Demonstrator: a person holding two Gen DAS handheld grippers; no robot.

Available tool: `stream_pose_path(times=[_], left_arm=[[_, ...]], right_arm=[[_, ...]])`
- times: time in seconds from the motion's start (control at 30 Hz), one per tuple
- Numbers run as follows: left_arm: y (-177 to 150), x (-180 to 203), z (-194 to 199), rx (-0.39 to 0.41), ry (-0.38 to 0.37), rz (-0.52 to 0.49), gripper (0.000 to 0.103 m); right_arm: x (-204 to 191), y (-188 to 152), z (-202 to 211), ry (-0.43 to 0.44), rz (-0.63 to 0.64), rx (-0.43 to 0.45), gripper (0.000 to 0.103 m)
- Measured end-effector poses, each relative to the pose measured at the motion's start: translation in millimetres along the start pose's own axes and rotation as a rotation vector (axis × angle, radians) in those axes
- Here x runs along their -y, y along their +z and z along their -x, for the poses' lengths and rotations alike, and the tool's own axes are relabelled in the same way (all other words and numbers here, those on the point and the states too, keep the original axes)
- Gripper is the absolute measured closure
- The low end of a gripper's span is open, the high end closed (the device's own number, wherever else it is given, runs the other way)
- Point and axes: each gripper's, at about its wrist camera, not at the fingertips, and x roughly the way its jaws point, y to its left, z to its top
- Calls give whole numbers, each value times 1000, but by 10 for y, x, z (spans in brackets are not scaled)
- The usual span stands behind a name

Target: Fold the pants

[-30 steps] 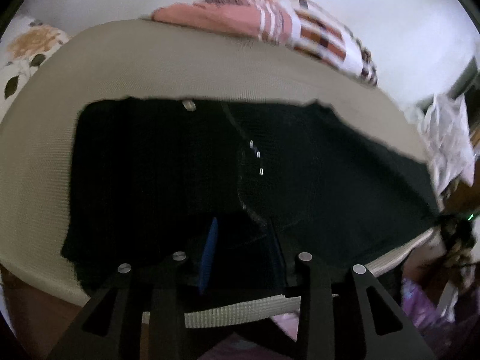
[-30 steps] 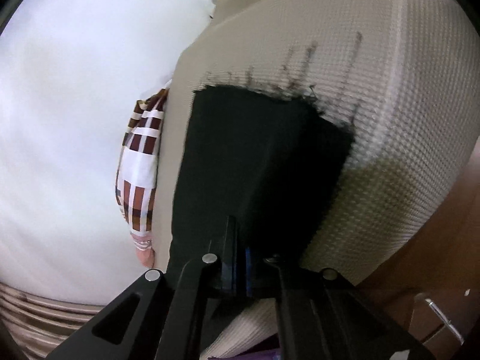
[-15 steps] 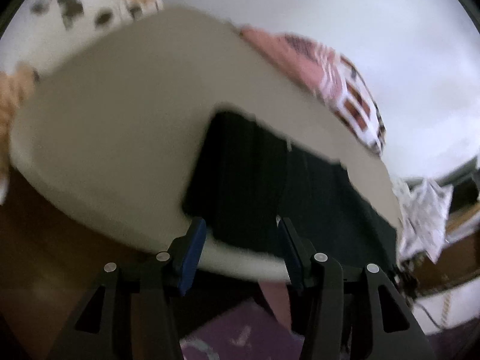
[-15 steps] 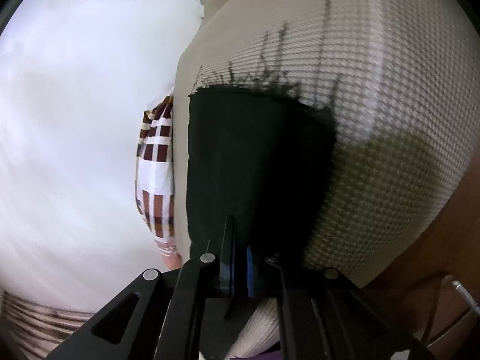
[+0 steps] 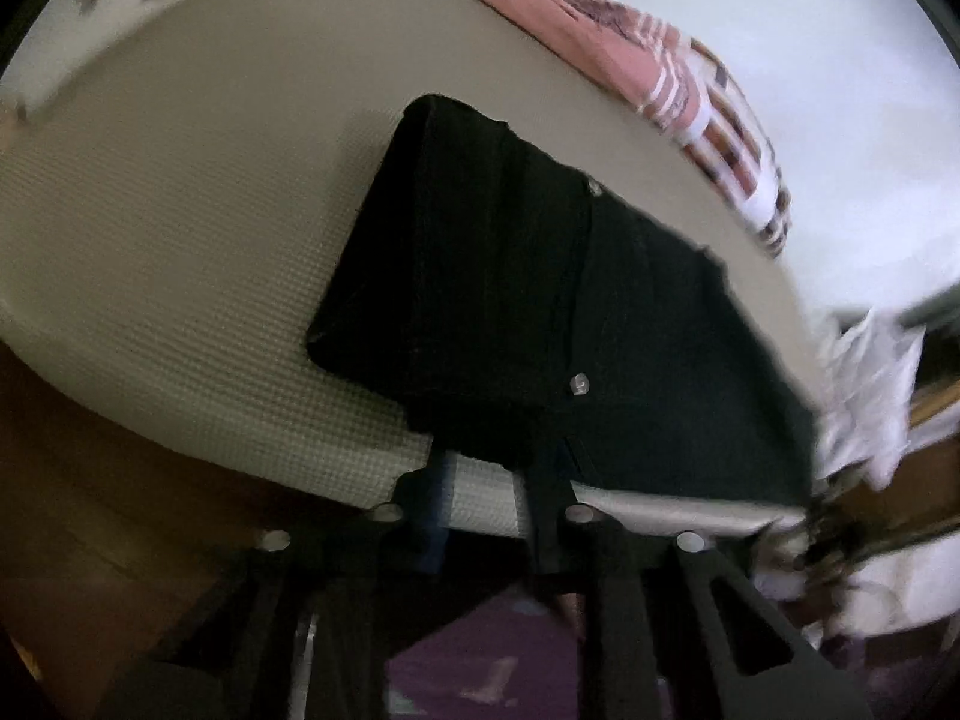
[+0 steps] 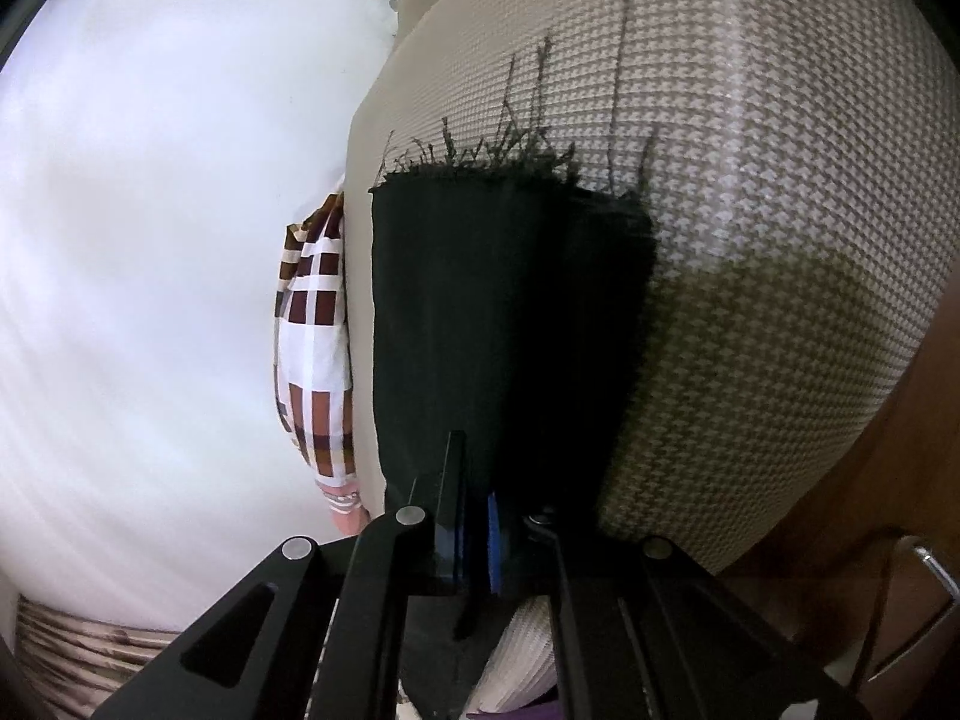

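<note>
Black pants lying flat on a beige woven cushion, long axis along its near edge (frayed hem at one end), left hand-held gripper closing on the pants' near edge, right hand-held gripper clamped on pants fabric.

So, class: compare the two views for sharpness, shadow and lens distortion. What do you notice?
Left wrist view: motion blur smears the striped cloth and mat edge; the pants read as flat black. Right wrist view: sharper, mat weave crisp, a shadow across the mat lower right. Both: fisheye bends straight edges, dark corners.
</note>
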Motion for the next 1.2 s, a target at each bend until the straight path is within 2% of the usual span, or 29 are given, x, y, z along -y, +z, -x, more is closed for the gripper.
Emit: stream_pose_path(times=[0.17,0.27,0.33,0.47,0.57,0.67,0.77,0.93,1.0,1.2], left_arm=[[94,295,320,115,96,-112,85],[259,243,452,164,128,-93,85],[309,97,457,147,101,-53,85],[230,-106,85,44,170,-30,87],[198,-184,48,63,150,6,87],[184,-147,55,71,174,-13,87],[177,-108,79,84,164,1,87],[157,-49,58,81,187,-23,87],[178,-65,42,78,185,-22,87],[191,-87,57,78,169,-1,87]], right_arm=[[-65,-10,-21,-36,53,4,99],[-59,-25,-45,-29,41,-6,99],[-61,-36,-50,-28,41,-14,98],[-78,-35,-89,-36,51,-21,100],[-67,-20,-101,-35,48,-27,101],[-66,-11,-97,-38,59,-27,101],[-144,-17,-101,-70,102,-19,100],[-95,50,25,-83,101,22,100],[-33,75,30,-63,81,20,100],[-110,43,107,-87,121,67,100]])
